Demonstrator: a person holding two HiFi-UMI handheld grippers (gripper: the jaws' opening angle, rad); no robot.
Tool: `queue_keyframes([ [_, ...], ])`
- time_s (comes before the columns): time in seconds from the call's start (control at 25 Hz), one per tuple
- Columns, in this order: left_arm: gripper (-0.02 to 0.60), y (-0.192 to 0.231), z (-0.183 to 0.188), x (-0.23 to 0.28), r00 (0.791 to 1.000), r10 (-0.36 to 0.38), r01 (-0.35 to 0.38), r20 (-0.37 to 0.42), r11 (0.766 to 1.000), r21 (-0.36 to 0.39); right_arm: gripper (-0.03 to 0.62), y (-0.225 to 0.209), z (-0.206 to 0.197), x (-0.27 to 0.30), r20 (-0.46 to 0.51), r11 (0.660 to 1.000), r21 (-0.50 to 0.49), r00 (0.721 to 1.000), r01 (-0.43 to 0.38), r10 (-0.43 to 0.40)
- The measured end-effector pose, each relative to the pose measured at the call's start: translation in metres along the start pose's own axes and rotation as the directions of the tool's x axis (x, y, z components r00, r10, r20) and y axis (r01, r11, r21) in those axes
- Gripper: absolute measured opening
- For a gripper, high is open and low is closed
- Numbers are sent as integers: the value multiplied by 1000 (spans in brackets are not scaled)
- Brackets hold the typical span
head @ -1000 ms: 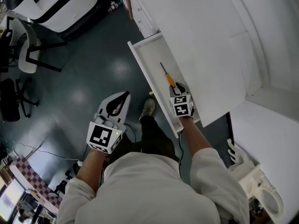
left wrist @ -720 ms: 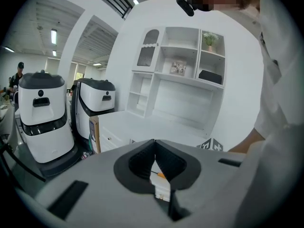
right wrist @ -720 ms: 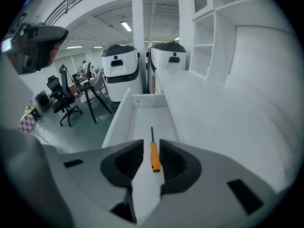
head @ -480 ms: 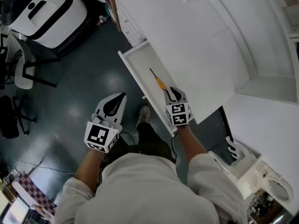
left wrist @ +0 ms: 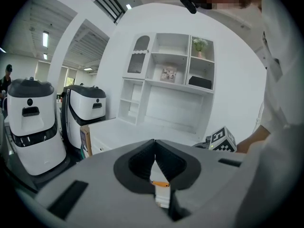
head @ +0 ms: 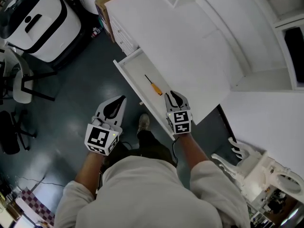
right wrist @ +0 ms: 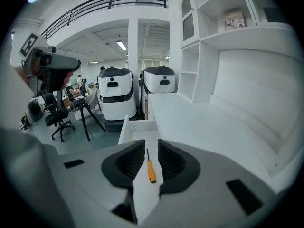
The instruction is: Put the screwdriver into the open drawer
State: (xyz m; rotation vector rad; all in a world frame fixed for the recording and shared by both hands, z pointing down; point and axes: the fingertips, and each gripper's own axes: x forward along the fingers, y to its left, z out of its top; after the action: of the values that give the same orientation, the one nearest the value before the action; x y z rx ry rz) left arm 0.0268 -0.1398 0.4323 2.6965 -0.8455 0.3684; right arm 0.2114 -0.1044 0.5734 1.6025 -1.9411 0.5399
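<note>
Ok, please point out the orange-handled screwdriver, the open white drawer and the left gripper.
orange-handled screwdriver [head: 156,89]: head view, on its orange handle.
open white drawer [head: 136,68]: head view, on its bare floor.
left gripper [head: 123,98]: head view, at its fingertips.

Glossy dark teal floor. Long white countertop, with a white open shelf unit behind it. Black swivel chairs. Ceiling strip lights lit.
</note>
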Motion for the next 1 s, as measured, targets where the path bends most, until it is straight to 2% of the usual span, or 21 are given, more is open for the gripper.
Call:
queue_keyframes([
  [0.52, 5, -5, 20, -7, 998, -60, 58, 35, 997, 40, 77, 0, 44, -59, 144, 995, 58, 986, 79, -87],
  [1.0, 5, -21, 37, -17, 992, -113, 107, 62, 990, 93, 25, 0, 78, -135, 298, 978, 120, 933, 172, -200],
])
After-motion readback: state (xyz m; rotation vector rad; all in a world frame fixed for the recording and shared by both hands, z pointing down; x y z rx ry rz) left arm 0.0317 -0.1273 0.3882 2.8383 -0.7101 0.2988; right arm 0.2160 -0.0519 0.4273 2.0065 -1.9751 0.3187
